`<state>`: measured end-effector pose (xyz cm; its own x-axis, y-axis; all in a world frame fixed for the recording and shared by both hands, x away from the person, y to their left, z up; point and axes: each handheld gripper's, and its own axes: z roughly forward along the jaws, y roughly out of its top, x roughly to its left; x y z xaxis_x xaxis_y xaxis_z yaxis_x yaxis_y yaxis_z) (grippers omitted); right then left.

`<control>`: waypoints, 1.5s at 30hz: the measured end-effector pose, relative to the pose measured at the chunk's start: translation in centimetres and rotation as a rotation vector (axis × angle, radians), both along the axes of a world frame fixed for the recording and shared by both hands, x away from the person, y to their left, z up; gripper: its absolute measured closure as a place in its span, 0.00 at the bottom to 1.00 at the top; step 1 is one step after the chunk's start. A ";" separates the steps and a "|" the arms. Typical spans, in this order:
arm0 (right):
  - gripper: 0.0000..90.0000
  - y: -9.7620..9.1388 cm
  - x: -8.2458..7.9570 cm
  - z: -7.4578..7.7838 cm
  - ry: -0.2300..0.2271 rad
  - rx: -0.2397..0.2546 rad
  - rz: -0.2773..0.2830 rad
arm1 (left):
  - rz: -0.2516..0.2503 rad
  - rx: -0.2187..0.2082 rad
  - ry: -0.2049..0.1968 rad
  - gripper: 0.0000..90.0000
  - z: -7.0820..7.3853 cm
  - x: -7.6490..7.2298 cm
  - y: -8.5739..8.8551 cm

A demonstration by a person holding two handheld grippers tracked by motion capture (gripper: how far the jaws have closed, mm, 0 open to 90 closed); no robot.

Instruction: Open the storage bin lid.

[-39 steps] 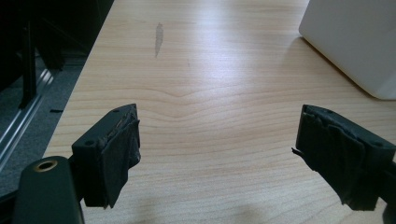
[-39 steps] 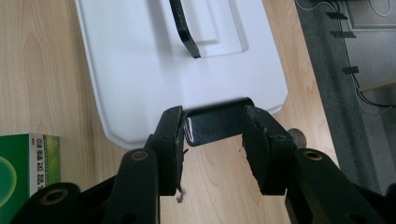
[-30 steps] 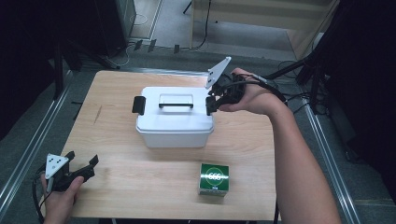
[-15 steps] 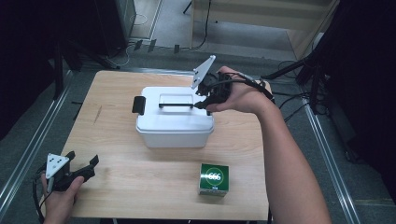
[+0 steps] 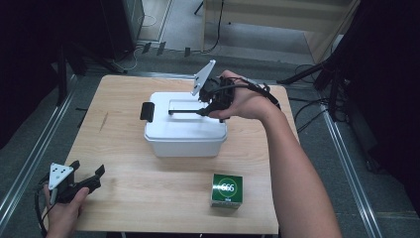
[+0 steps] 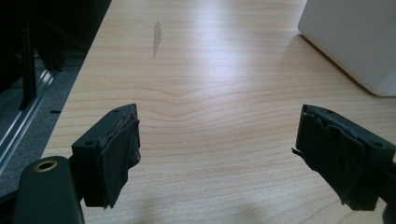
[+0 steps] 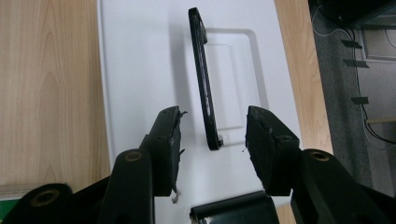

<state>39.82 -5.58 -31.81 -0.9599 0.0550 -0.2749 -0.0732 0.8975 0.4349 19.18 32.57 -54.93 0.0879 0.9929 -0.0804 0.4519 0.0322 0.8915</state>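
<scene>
A white plastic box [image 5: 185,134] with a lid [image 7: 140,56] stands in the middle of the table. A thin black handle [image 5: 185,111] stands upright on the lid. My right gripper [image 5: 210,106] hovers over the lid's right end. It is open, its jaws either side of the handle's near end [image 7: 208,126] without touching it. A black latch [image 7: 229,214] shows just under that gripper, and another latch [image 5: 146,111] sits on the box's left end. My left gripper [image 5: 91,176] rests open near the table's front left corner with nothing between its jaws [image 6: 217,140].
A small green carton [image 5: 227,190] with a white round mark stands near the table's front edge, right of centre. The box's corner [image 6: 355,37] lies ahead and to the right of the left gripper. Bare wood [image 6: 210,70] stretches between them. Cables and stands crowd the floor behind.
My right gripper has slid left from the box's right-end latch to the handle, so its jaws now straddle the handle's end. The left gripper has stayed put.
</scene>
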 end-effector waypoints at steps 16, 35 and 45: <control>0.71 1.7 0.7 -0.9 0.010 -0.044 0.017 | -0.004 -0.006 -0.007 0.16 0.0 -0.1 0.0; 0.79 4.0 1.2 -2.3 0.001 -0.103 0.050 | -0.010 -0.004 -0.008 0.16 0.0 -0.1 -0.1; 0.84 4.8 1.5 -3.1 -0.006 -0.122 0.044 | -0.012 -0.002 -0.010 0.16 0.0 -0.1 -0.1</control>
<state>41.33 -0.77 -34.89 -0.9589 -0.0211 -0.2829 -0.1156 0.9397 0.3218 19.10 32.46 -54.96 0.1003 0.9917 -0.0809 0.4430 0.0283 0.8961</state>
